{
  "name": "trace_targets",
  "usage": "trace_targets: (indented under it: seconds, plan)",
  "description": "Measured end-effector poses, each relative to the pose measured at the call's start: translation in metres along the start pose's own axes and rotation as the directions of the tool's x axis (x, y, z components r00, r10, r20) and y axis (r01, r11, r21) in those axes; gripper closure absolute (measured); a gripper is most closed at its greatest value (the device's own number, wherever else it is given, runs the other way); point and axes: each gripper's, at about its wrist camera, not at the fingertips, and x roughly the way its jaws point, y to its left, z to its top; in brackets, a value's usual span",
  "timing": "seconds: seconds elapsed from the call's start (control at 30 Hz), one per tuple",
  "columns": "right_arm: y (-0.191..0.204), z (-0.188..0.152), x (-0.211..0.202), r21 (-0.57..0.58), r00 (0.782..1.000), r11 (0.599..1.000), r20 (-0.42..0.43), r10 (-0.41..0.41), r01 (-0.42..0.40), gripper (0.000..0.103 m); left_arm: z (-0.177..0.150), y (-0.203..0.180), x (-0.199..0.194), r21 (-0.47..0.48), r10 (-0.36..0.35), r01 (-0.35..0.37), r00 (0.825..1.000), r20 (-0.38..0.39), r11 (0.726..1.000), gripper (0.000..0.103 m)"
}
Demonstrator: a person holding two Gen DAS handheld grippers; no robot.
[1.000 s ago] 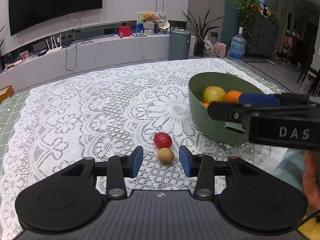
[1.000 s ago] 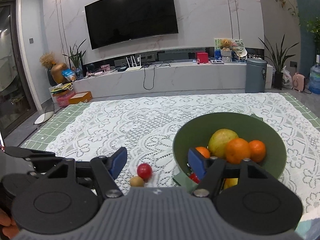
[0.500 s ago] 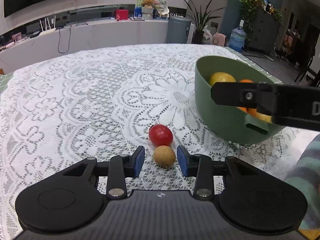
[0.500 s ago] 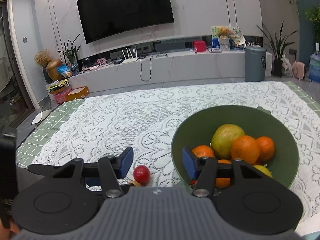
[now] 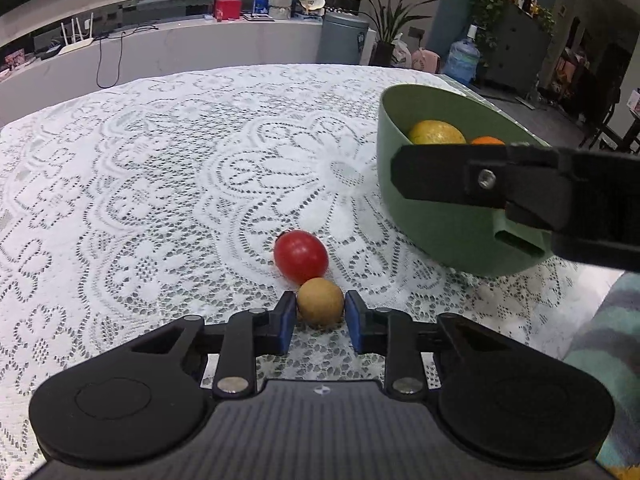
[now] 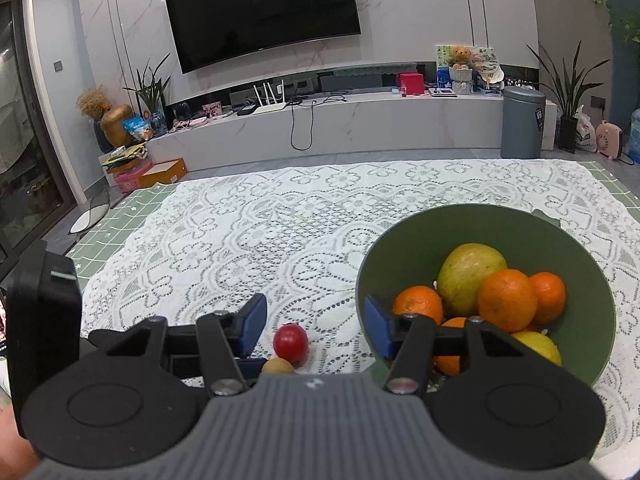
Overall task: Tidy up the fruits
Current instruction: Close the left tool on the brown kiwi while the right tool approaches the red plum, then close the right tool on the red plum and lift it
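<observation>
A small tan round fruit (image 5: 320, 306) lies on the lace tablecloth, touching a red cherry tomato (image 5: 301, 255) just beyond it. My left gripper (image 5: 320, 316) is low on the cloth with both blue pads against the tan fruit's sides, shut on it. A green bowl (image 5: 436, 216) to the right holds a yellow-green mango (image 6: 472, 270) and several oranges (image 6: 507, 299). My right gripper (image 6: 314, 326) is open and empty, hovering above the bowl's left rim; the tomato (image 6: 291, 343) and tan fruit (image 6: 277, 367) show below it.
The right gripper's black body (image 5: 520, 200) crosses in front of the bowl in the left wrist view. The white lace cloth (image 6: 280, 240) covers a green table. A TV wall and low cabinet (image 6: 360, 120) stand far behind.
My left gripper moved forward and down and closed its pads onto the tan fruit. My right gripper shifted slightly toward the bowl and stayed open.
</observation>
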Motion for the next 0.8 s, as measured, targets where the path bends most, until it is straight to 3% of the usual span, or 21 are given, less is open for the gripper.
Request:
trace_targets:
  seconds: [0.27,0.53,0.63,0.8]
  plan:
    - [0.004,-0.001,0.001,-0.031,1.0,0.999,-0.002,0.009,-0.009,0.057,0.003,0.009,-0.013,-0.062,0.019,-0.018,0.999,0.028,0.998,0.074]
    - [0.019,-0.004,0.005,-0.121,1.0,0.992,-0.01,0.025,-0.026,0.061,0.001,0.039,-0.032,-0.173,0.17,-0.166,0.985,0.007,0.971,0.074]
    - [0.03,-0.006,0.014,-0.17,0.999,0.985,-0.046,0.028,-0.036,0.061,0.002,0.049,-0.04,-0.221,0.193,-0.183,0.981,0.022,0.958,0.074]
    - [0.039,-0.008,0.038,-0.187,0.989,0.982,-0.144,-0.036,0.008,0.061,0.002,0.057,-0.041,-0.24,0.241,-0.229,0.97,0.02,0.943,0.074]
